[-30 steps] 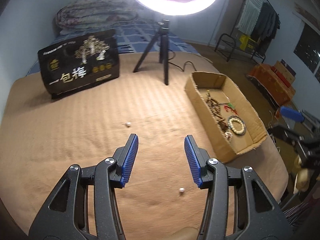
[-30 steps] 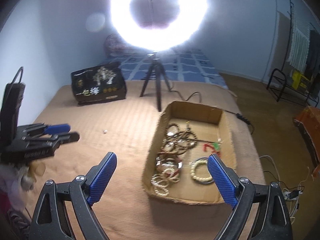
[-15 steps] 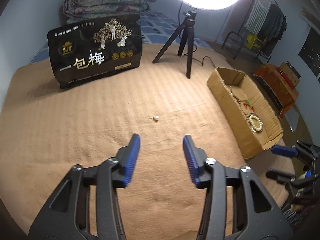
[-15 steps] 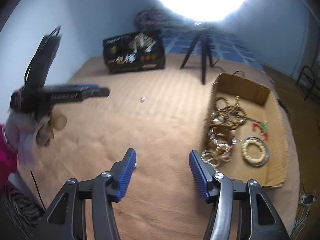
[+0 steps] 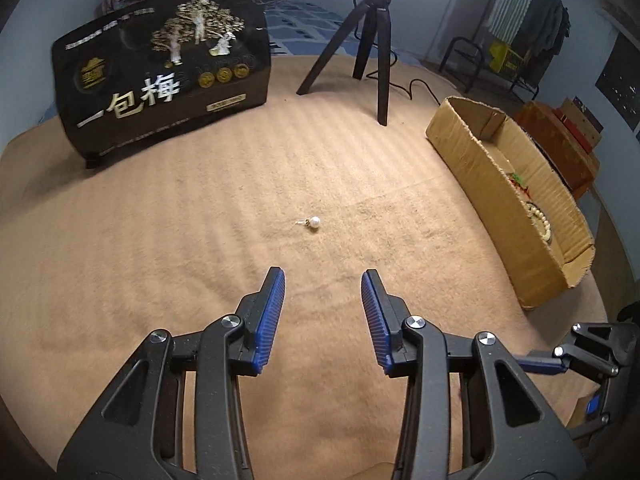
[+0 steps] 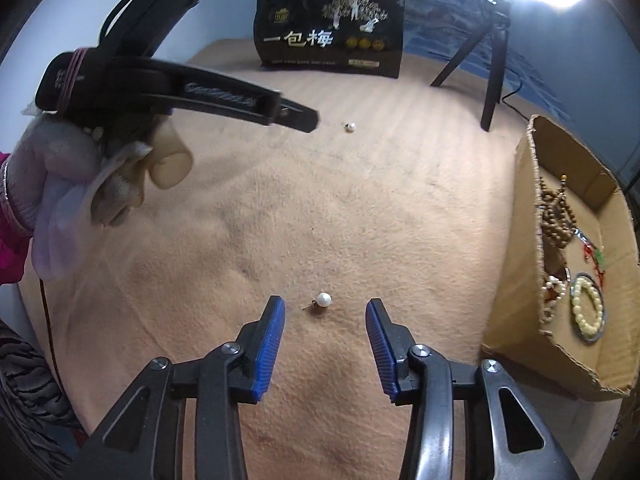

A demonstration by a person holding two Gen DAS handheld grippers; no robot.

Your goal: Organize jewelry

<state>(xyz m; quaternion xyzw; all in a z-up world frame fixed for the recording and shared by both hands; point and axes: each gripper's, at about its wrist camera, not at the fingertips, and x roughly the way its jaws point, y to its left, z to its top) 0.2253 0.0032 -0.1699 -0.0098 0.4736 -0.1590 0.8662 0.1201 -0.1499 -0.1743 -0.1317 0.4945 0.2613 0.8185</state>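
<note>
The left hand-held gripper (image 5: 323,312) hangs over the tan ribbed blanket (image 5: 160,240), its blue pads partly apart and empty; a small white pearl stud earring (image 5: 315,222) lies just ahead of them. The right hand-held gripper (image 6: 325,340) is closing — a second pearl stud earring (image 6: 322,300) lies on the blanket between its fingertips, untouched; the shallow cardboard box (image 6: 532,240) of beaded bracelets stands to the right.

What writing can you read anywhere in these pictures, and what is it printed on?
"一包梅": large pale characters on the front of the black bag standing at the far side of the tan blanket.
Smaller lines on the bag and its gold emblem: too small and blurred to read.
Embossed lettering on the left claw: too blurred to read.
Nothing else carries writing.
</note>
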